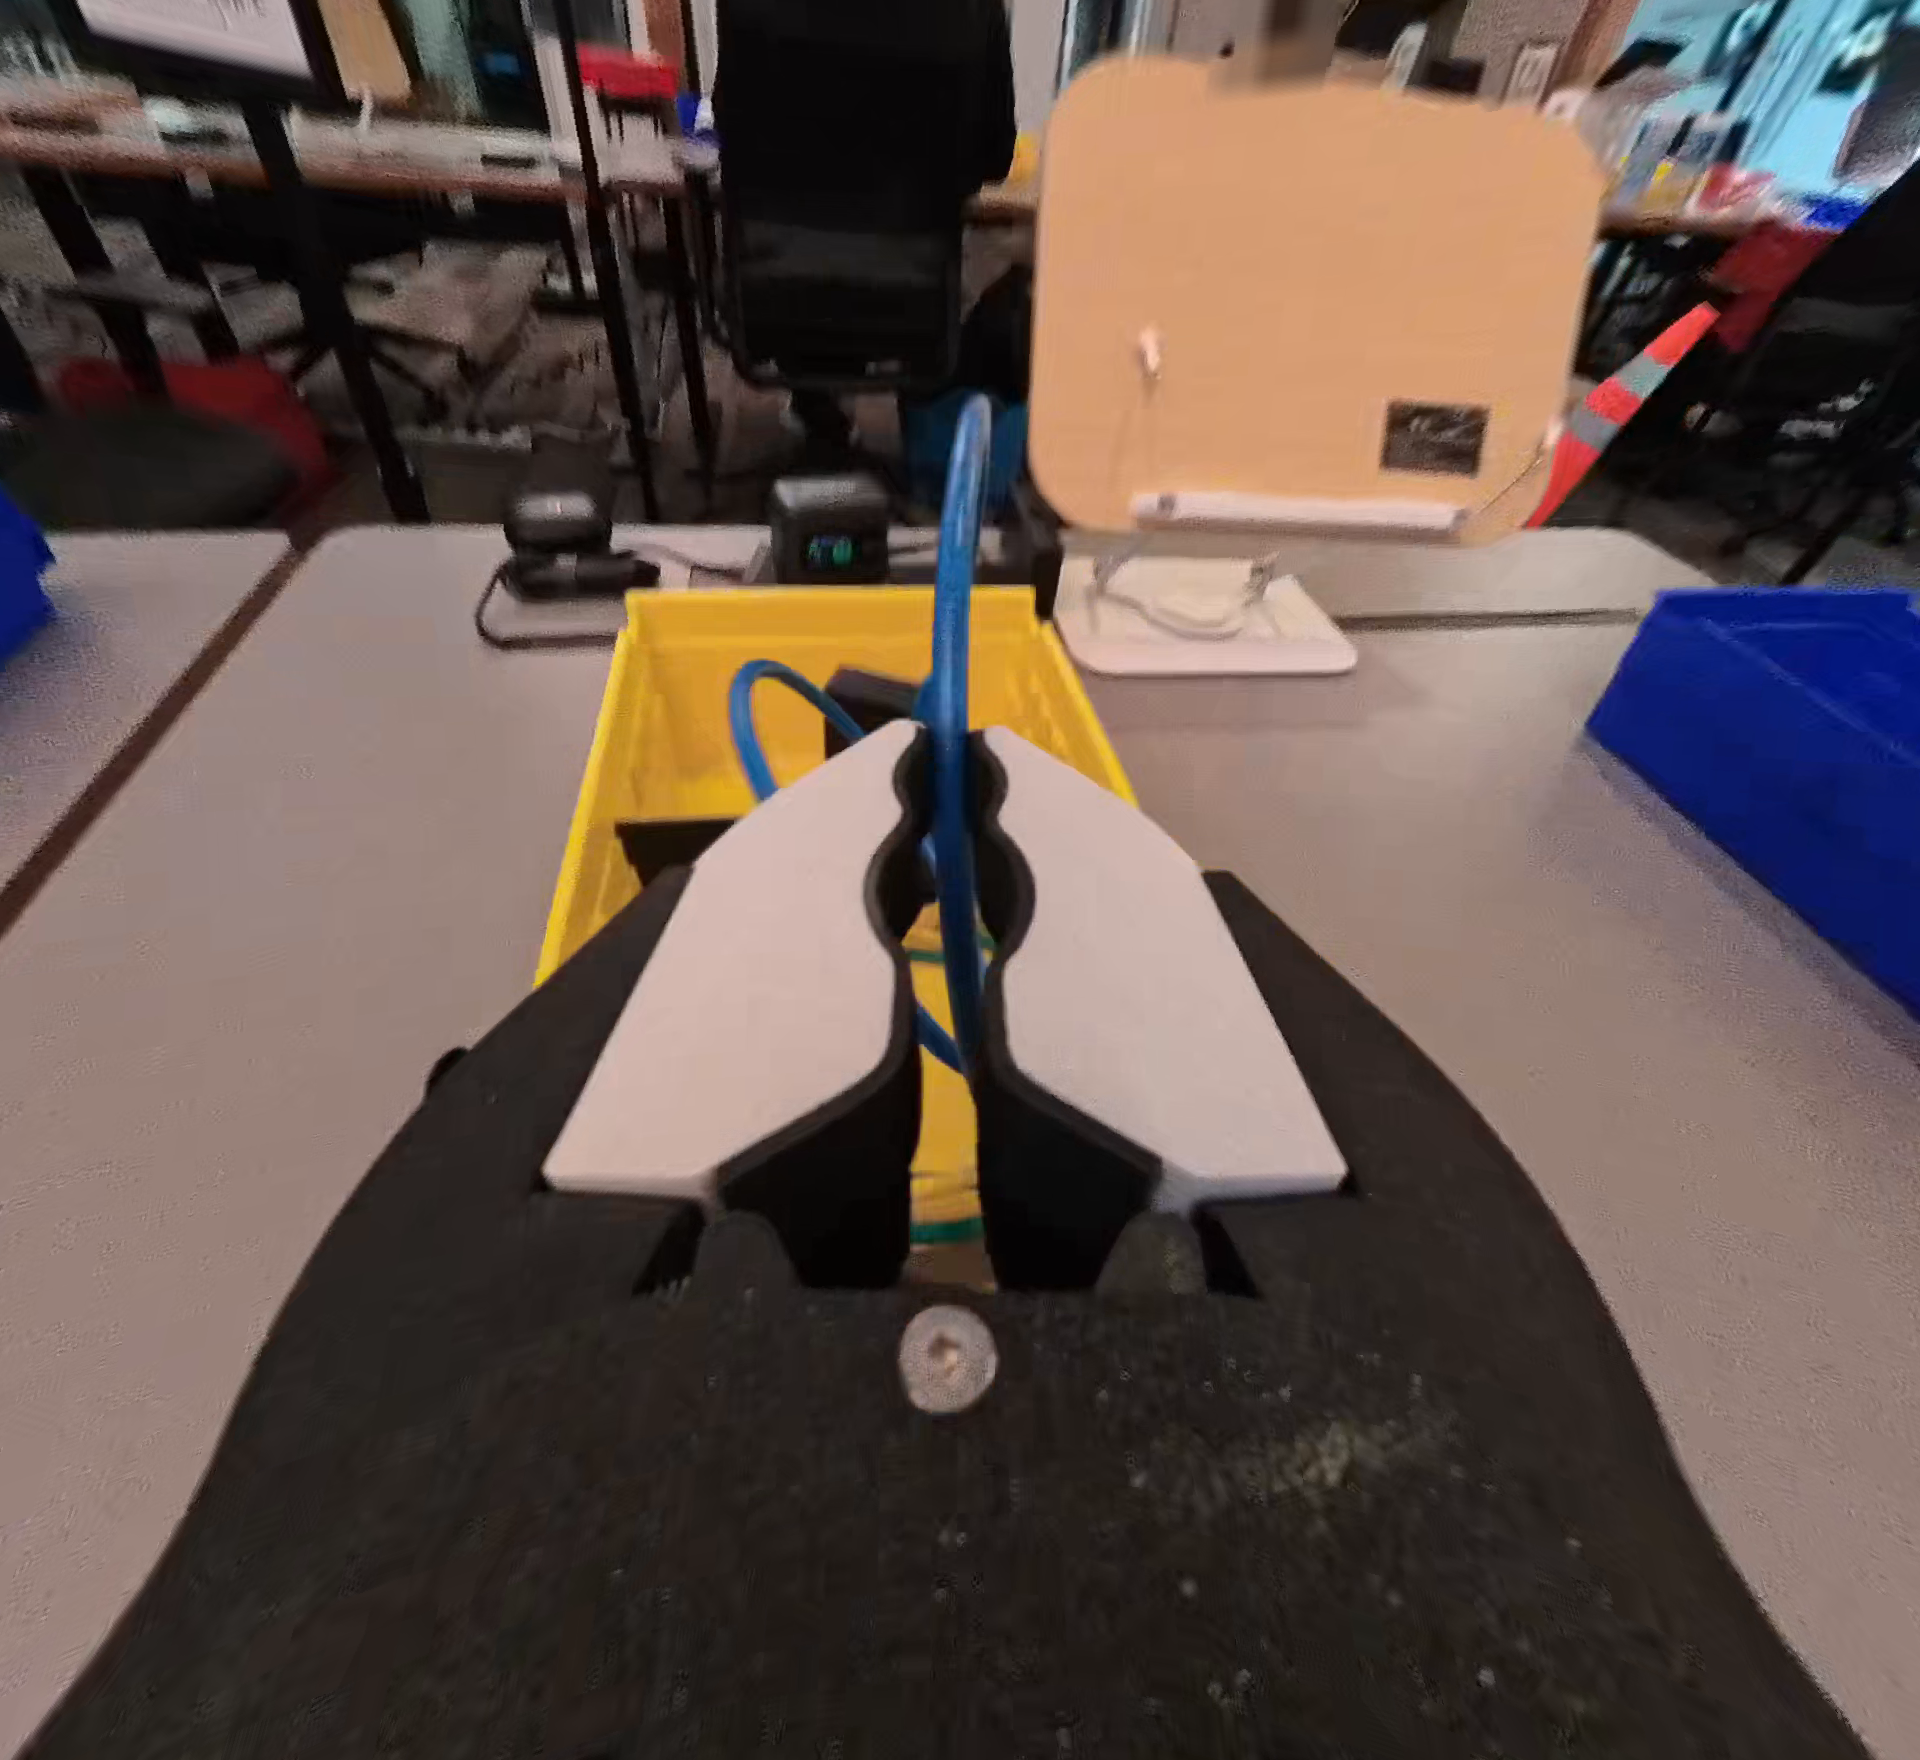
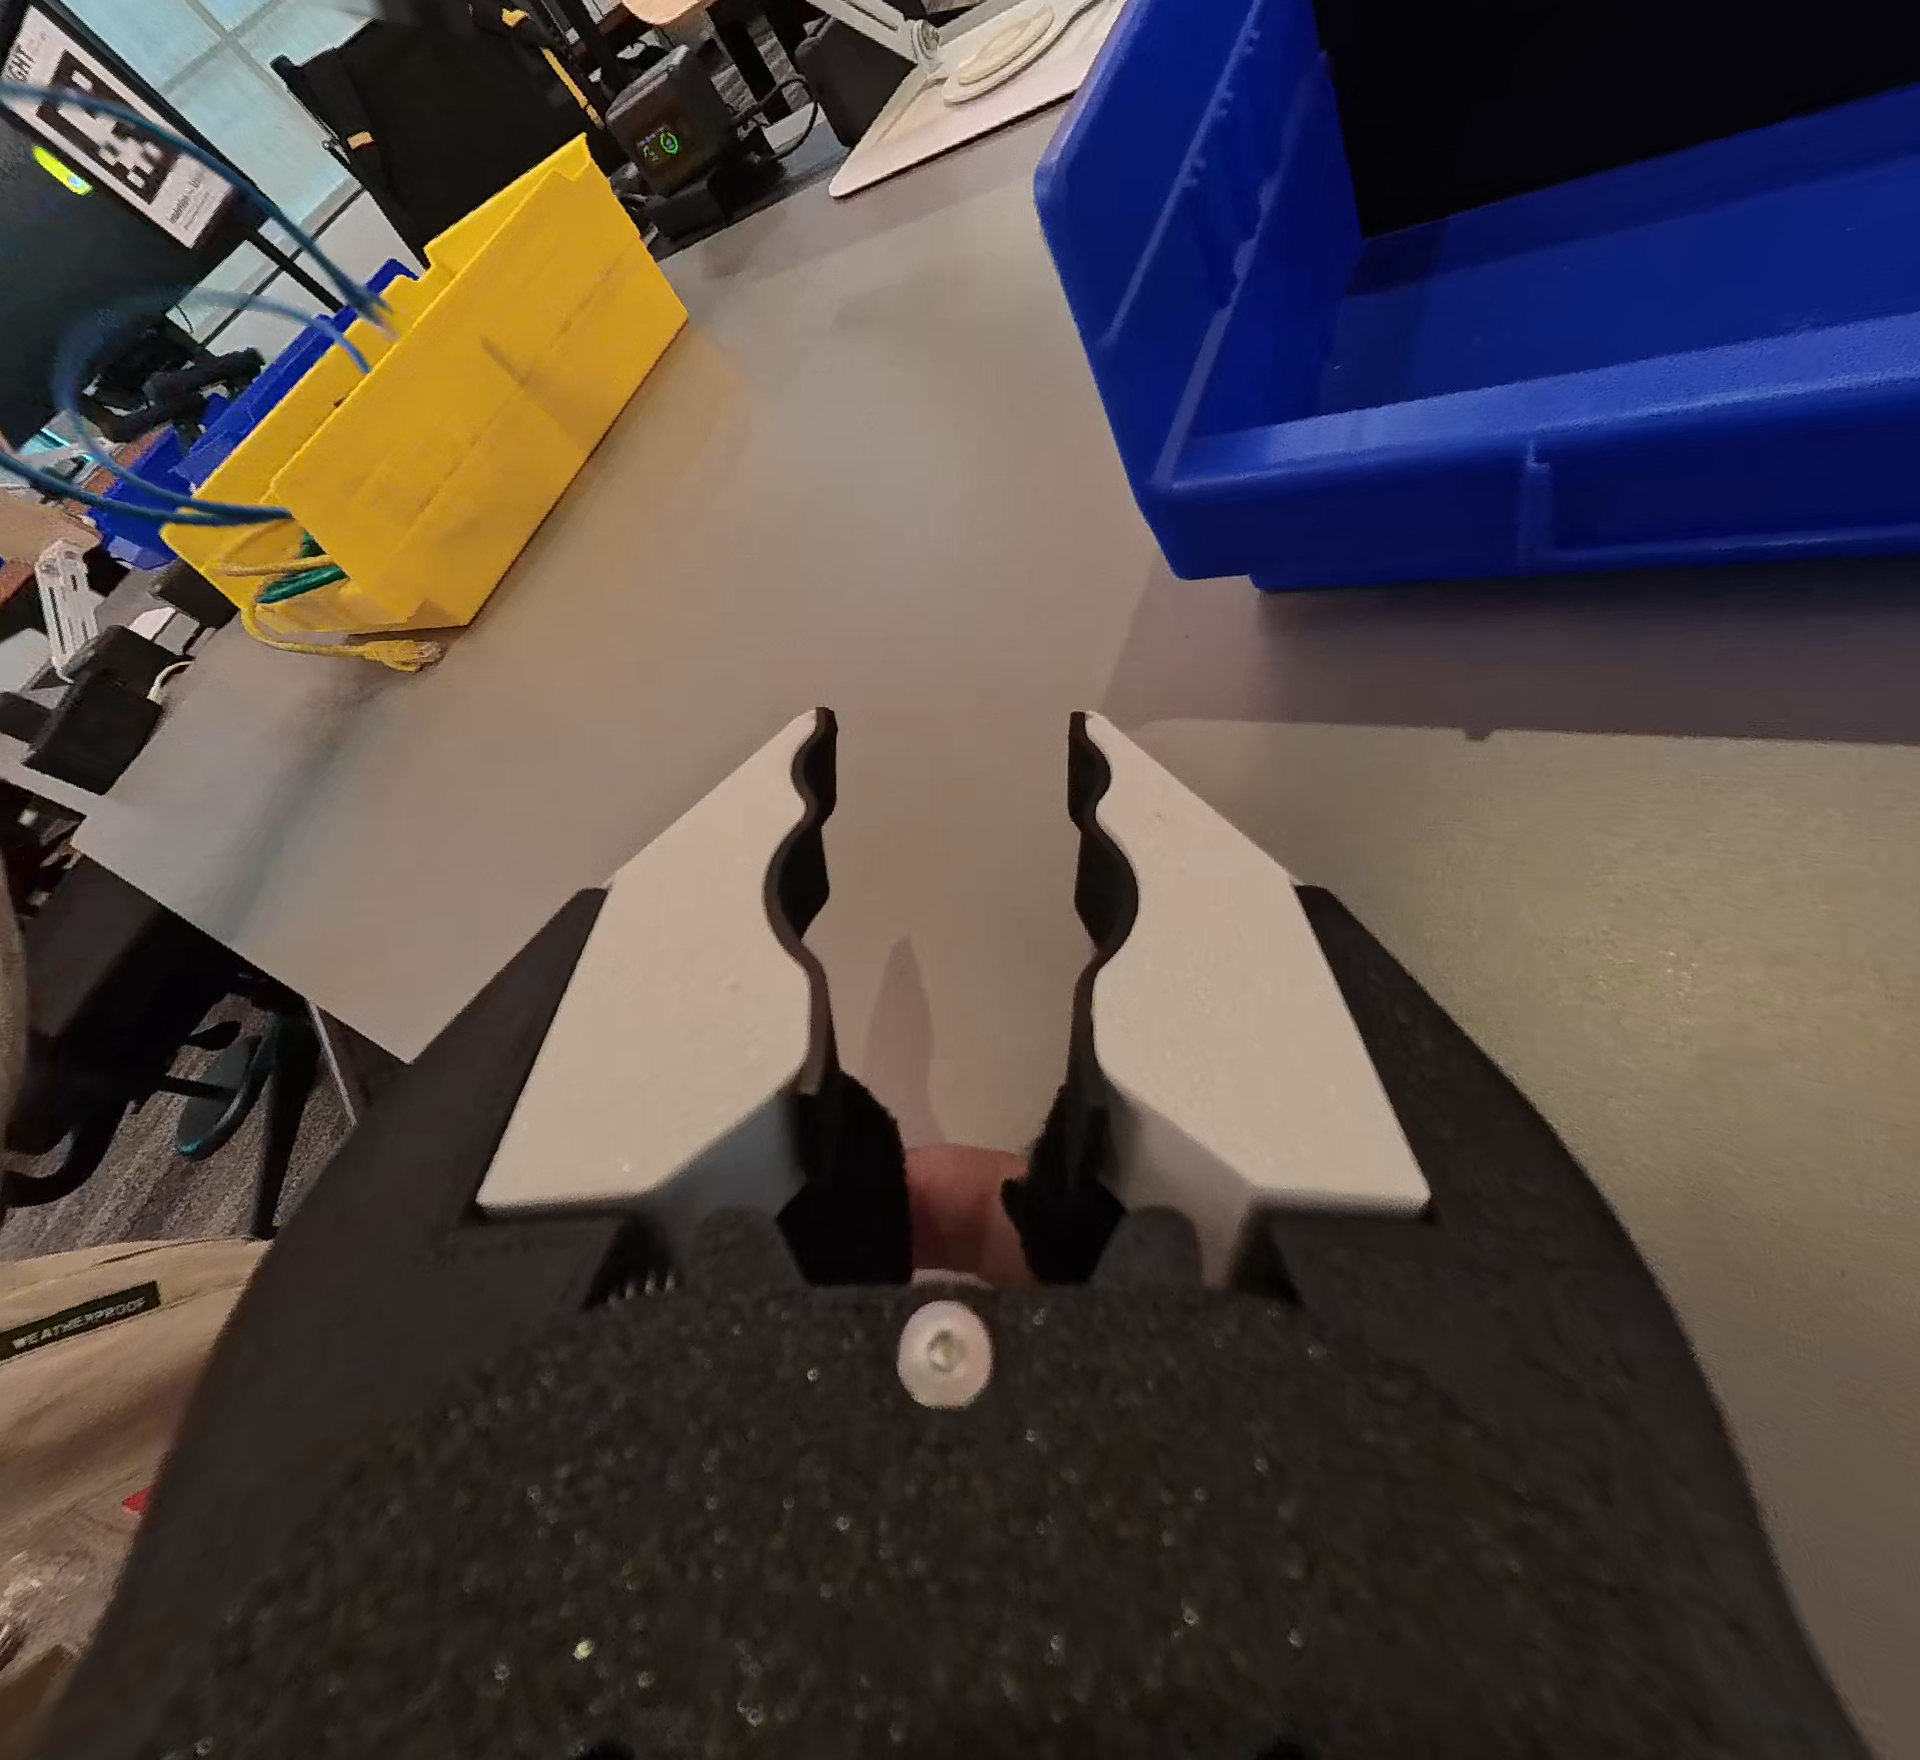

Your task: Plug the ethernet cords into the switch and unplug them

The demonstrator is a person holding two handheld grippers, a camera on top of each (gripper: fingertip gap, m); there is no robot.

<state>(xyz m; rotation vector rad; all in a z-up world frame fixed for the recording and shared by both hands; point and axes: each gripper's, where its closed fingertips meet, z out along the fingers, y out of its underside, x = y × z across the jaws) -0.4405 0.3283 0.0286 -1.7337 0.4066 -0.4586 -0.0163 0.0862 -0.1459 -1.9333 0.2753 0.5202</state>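
Our left gripper (image 1: 951, 754) pinches the blue cord (image 1: 961, 505) over the yellow bin (image 1: 665, 661); right gripper (image 2: 951, 734) open, empty. Cord may slip w/ a hard pull.

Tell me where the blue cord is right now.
In the left wrist view, the blue cord is pinched in the left claw, arching up over the yellow bin at table centre.

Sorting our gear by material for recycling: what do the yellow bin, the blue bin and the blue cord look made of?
Yellow bin: likely hard plastic, matte, with flat stepped walls. Blue bin: glossy moulded plastic, with highlights on its rounded rim. Blue cord: flexible rubbery or vinyl jacket, judging by its smooth arch; the left tongs pinch it.
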